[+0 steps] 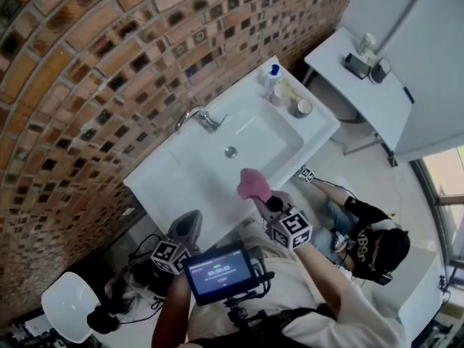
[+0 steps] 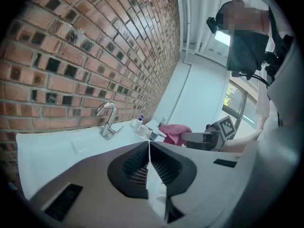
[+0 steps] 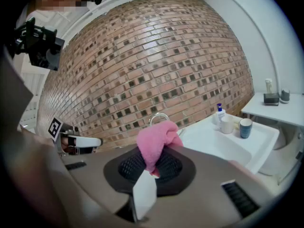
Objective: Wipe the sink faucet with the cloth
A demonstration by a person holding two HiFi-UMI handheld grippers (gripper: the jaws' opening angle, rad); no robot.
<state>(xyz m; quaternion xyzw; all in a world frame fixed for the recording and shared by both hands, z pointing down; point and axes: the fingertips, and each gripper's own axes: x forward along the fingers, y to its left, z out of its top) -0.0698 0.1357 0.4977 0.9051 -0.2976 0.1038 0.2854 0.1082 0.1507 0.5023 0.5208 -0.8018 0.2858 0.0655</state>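
Bulging from right hand-held gripper (image 3: 151,171): crumpled pink cloth (image 3: 156,139)

The cloth (image 1: 254,185) is pink. The sink (image 1: 165,187) is white, its faucet (image 1: 206,120) shiny silver. The brick wall (image 1: 87,78) is orange-brown, patterned with dark square insets. 1 bottle (image 1: 272,76) is white with a blue cap.

In the right gripper view the pink cloth (image 3: 156,140) covers the faucet (image 3: 158,114) except the top of its arch. The bottle (image 1: 271,75) at the sink's (image 1: 156,181) back right corner bears print too small to read.
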